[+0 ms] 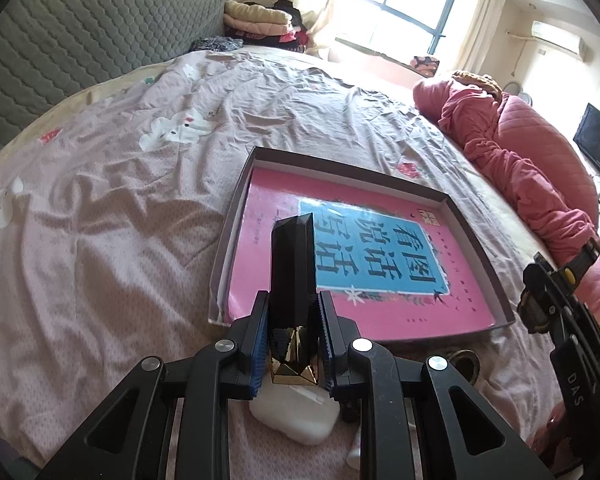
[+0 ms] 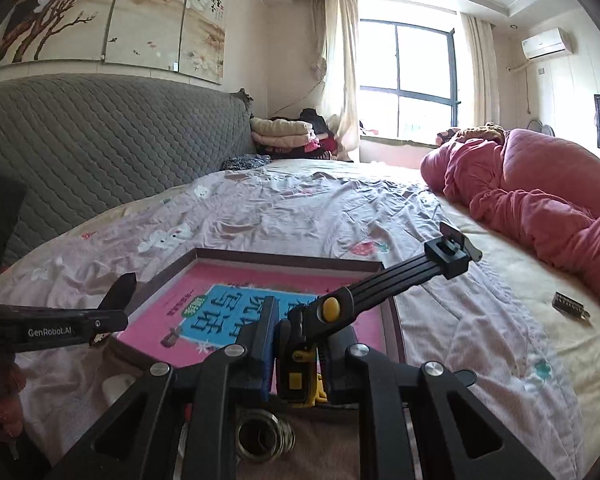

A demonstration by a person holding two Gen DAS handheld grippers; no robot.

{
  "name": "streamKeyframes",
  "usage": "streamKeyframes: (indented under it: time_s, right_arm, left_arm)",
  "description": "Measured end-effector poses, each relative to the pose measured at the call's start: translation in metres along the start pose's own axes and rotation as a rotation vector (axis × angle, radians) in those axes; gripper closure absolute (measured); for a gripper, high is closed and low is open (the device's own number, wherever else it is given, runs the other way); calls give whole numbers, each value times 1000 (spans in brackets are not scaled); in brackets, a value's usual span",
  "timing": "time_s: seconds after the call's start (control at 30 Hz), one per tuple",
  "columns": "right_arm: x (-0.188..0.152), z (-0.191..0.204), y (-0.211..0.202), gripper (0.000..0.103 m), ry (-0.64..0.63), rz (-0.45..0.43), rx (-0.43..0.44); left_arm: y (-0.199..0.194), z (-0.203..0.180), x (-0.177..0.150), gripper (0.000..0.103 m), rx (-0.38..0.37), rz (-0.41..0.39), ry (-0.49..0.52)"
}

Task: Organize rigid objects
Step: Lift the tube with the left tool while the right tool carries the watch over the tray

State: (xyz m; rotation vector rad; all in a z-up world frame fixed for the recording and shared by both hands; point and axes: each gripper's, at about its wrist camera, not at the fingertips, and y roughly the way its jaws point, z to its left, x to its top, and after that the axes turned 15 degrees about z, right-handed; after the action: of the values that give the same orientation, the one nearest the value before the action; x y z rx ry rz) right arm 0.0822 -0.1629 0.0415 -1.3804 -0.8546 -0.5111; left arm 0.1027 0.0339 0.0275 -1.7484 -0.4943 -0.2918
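My left gripper [image 1: 293, 316] is shut on a black faceted bottle with a gold base [image 1: 293, 276], held over the near edge of a shallow brown box [image 1: 440, 196] that holds a pink and blue book [image 1: 380, 256]. My right gripper [image 2: 298, 344] is shut on a black and yellow bar clamp [image 2: 380, 284], whose bar points up and right over the same box [image 2: 284, 258] and book [image 2: 204, 312]. The left gripper with the bottle tip [image 2: 120, 286] shows at the left of the right wrist view. The right gripper and clamp [image 1: 556, 292] show at the right edge of the left wrist view.
All lies on a bed with a pink printed sheet [image 1: 140, 200]. A white soap-like block [image 1: 296, 416] and a metal ring stack [image 2: 264, 432] lie below the grippers. A small metal lock [image 2: 570, 304] lies at right. A red quilt [image 2: 540, 196] and grey headboard [image 2: 100, 140] border the bed.
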Motion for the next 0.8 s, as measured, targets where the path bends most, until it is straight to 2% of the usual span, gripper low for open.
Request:
streamKeyframes:
  time_s: [0.23,0.47,0.8]
  right_arm:
    - [10,3,19,84,-39,-13,-10]
    - [12,7,39,84,-71,29,9]
    - [6,6,75,84,-52,188,103]
  left_arm:
    - [6,-1,15,80,30,5,22]
    - [17,-9,23,80,57,19,52]
    - [40,-19,31,80,70,69,90]
